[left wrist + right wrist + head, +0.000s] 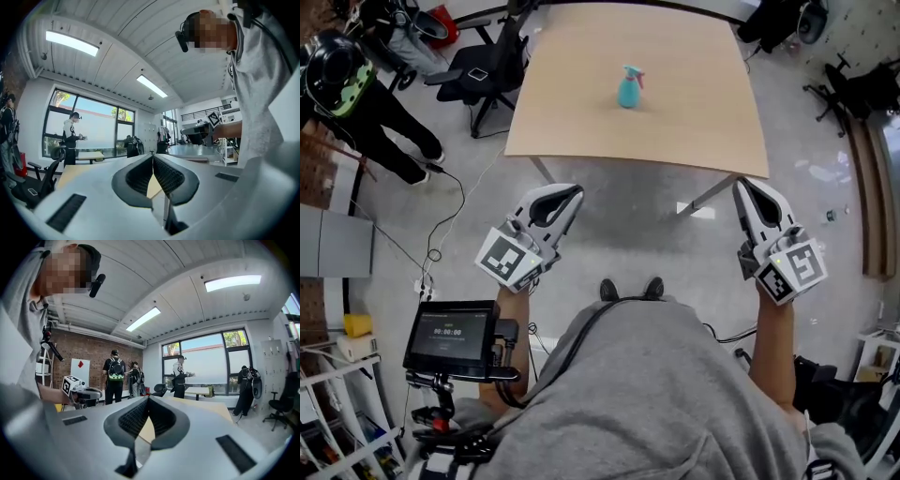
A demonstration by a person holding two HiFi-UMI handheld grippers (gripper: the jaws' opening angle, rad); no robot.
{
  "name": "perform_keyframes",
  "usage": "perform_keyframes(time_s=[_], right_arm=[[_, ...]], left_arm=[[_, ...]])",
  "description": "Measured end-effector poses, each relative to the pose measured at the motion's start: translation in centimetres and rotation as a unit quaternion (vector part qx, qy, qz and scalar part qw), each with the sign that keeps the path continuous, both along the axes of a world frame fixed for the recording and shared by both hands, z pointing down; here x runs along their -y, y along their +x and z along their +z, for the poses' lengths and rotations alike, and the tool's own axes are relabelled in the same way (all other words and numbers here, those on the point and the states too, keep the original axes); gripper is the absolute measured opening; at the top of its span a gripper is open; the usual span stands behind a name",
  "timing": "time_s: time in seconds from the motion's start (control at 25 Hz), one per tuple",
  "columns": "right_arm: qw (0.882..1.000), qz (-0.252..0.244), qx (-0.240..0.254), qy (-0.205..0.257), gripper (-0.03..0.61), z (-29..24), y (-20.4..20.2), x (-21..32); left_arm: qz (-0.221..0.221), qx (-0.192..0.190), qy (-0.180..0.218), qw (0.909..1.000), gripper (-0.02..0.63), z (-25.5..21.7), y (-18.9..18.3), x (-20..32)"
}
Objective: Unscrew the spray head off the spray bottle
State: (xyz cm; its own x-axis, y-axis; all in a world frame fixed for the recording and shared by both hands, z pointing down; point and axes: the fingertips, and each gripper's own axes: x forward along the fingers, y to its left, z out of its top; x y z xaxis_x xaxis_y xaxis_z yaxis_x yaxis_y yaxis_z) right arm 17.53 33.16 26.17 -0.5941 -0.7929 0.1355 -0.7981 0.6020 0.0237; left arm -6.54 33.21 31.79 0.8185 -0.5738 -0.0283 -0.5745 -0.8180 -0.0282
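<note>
A teal spray bottle with a spray head stands upright on the wooden table, near its middle. Both grippers hang short of the table's near edge, well away from the bottle. My left gripper is shut with nothing in it; in the left gripper view its jaws meet at the tips. My right gripper is shut and empty too, and the right gripper view shows its jaws closed. The bottle does not show in either gripper view.
A black office chair stands at the table's left. A person in black stands at the far left. A tablet on a stand sits at my lower left. Cables run over the grey floor. Several people stand by the windows.
</note>
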Motion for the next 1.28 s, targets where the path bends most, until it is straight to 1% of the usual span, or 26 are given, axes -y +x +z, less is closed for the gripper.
perform_keyframes(time_s=[0.08, 0.2, 0.36, 0.52, 0.72, 0.84, 1.0, 1.2, 1.28], right_arm=[[1.0, 0.003, 0.001, 0.0, 0.005, 0.3, 0.1, 0.0], [1.0, 0.006, 0.003, -0.002, 0.005, 0.8, 0.1, -0.3], [1.0, 0.014, 0.003, -0.004, 0.005, 1.0, -0.1, -0.5], [1.0, 0.024, -0.001, -0.005, 0.005, 0.5, -2.0, 0.5], [0.999, 0.033, 0.005, -0.012, 0.005, 0.6, -1.6, 1.5], [0.999, 0.038, 0.012, -0.016, 0.005, 0.9, -0.8, 3.4], [0.999, 0.033, 0.025, -0.026, 0.005, 1.9, 0.1, 6.8], [0.999, 0.016, 0.037, -0.03, 0.005, 4.0, 1.1, 13.5], [0.999, 0.008, 0.042, -0.032, 0.005, 4.0, 1.8, 16.1]], left_arm=[[0.004, 0.003, 0.003, 1.0, 0.008, -0.1, 0.0, 0.0], [0.005, -0.003, 0.003, 1.0, 0.008, -0.2, -0.1, 0.0], [0.012, -0.003, 0.002, 0.9999, 0.008, 0.4, -0.1, 0.0], [0.024, -0.019, -0.002, 0.9995, 0.008, 0.2, -1.5, 1.4], [0.035, -0.021, -0.01, 0.9991, 0.008, 0.5, -1.0, 2.7], [0.038, -0.022, -0.019, 0.9989, 0.008, 1.0, -0.4, 4.3], [0.031, -0.01, -0.033, 0.9989, 0.008, 2.3, 0.5, 7.4], [0.024, -0.006, -0.043, 0.9988, 0.008, 4.2, 2.4, 13.4], [0.021, 0.009, -0.048, 0.9986, 0.008, 5.0, 3.6, 16.1]])
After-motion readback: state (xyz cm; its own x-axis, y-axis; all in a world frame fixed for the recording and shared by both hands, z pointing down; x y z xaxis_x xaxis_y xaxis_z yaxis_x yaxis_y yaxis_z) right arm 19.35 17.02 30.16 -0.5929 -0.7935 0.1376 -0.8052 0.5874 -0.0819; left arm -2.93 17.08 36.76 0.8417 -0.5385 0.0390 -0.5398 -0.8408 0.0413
